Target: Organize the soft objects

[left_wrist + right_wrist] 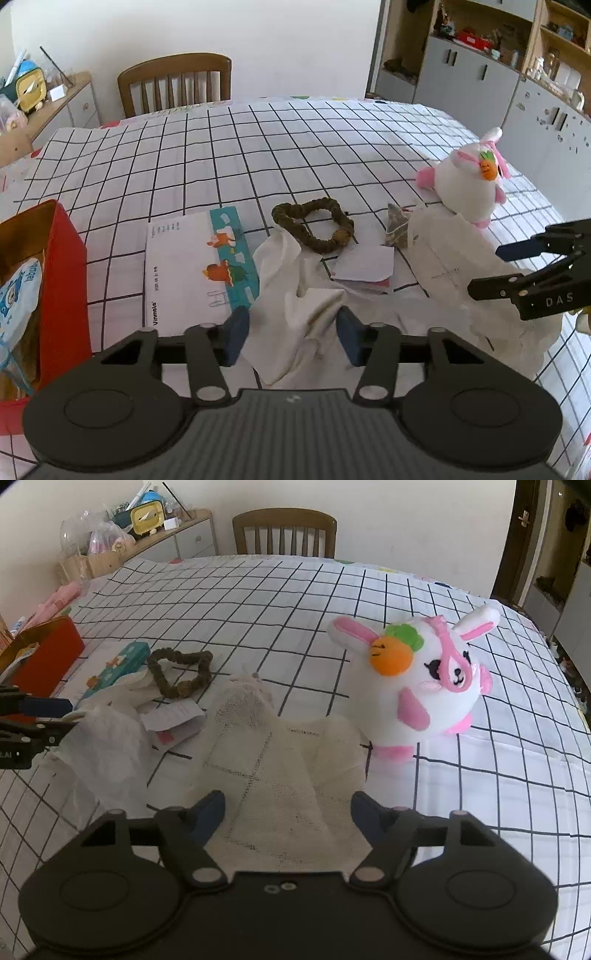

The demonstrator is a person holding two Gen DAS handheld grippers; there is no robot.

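1. My left gripper [291,334] stands partly apart, a bunched white cloth [295,295] between its blue pads; I cannot tell whether they press it.
2. My right gripper [288,814] stands wide apart over a gauzy cream cloth [273,775], its pads clear of it.
3. Both point steeply down at the checked tablecloth [258,147].
4. The plush rabbit [417,686] sits just beyond the cream cloth; a brown scrunchie [314,225] lies near the white one.

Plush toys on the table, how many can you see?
1. A white and pink bunny plush with an orange carrot on its head sits at the table's right side, just beyond the gauze cloth. Others could be hidden inside the red box at the left.
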